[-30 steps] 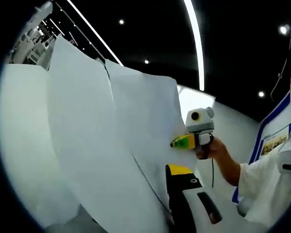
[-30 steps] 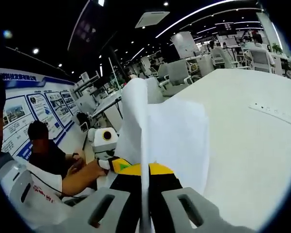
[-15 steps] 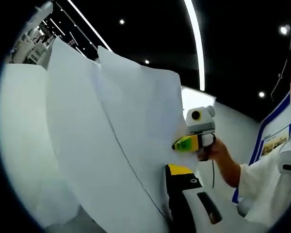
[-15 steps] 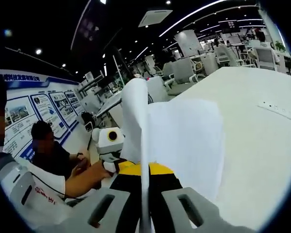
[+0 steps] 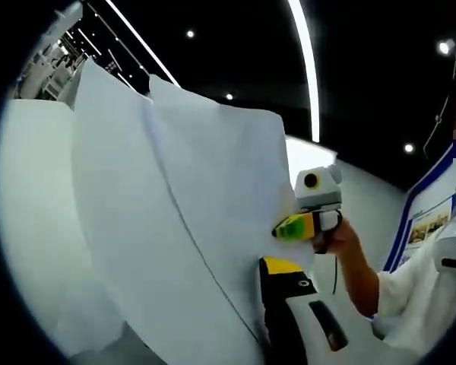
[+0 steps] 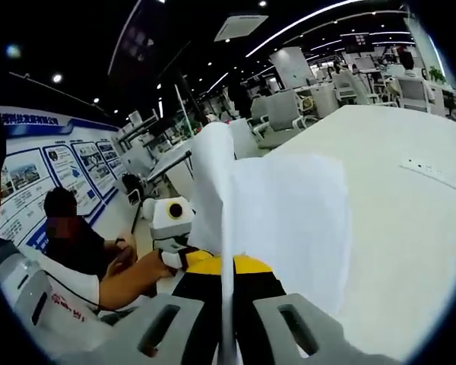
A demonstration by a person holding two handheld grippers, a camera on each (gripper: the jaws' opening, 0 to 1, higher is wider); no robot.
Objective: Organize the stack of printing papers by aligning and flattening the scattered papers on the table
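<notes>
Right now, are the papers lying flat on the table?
No, the papers stand upright, pinched on edge between the right gripper's jaws, raised above the white table.

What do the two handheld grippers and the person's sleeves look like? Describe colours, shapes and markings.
Each gripper has black jaws with yellow tips and grey slotted side pieces. The right gripper, seen from the left gripper view, shows yellow-green jaws and a black handle. The left gripper looks alike. The sleeves are white; one bears small red lettering.
</notes>
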